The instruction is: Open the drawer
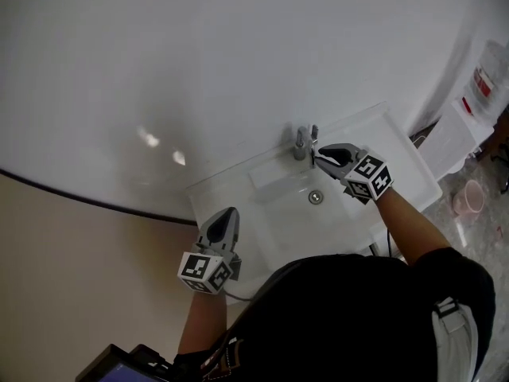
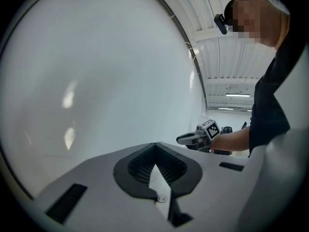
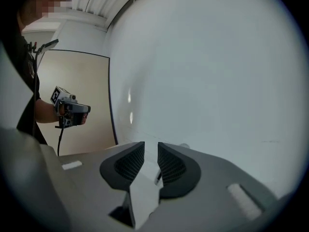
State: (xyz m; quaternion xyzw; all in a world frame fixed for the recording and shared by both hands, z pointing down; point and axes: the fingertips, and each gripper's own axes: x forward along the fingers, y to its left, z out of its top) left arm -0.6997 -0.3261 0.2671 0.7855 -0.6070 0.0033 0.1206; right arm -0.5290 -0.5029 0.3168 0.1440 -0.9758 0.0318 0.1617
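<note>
no drawer shows in any view; it probably sits below both tongs, under the basin (image 1: 274, 213), hidden by the person (image 1: 358, 317). the left tongs (image 1: 229, 213) are pressed together and empty. the right tongs (image 1: 320, 156), beside the tap (image 1: 302, 143), stand part open and grip nothing, seemingly idle ahead of reaching down.

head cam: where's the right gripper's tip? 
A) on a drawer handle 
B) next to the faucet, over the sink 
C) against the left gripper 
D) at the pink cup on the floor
B: in the head view the right gripper has its tips right beside the faucet at the back of the sink. Its jaws are apart with nothing between them.
</note>
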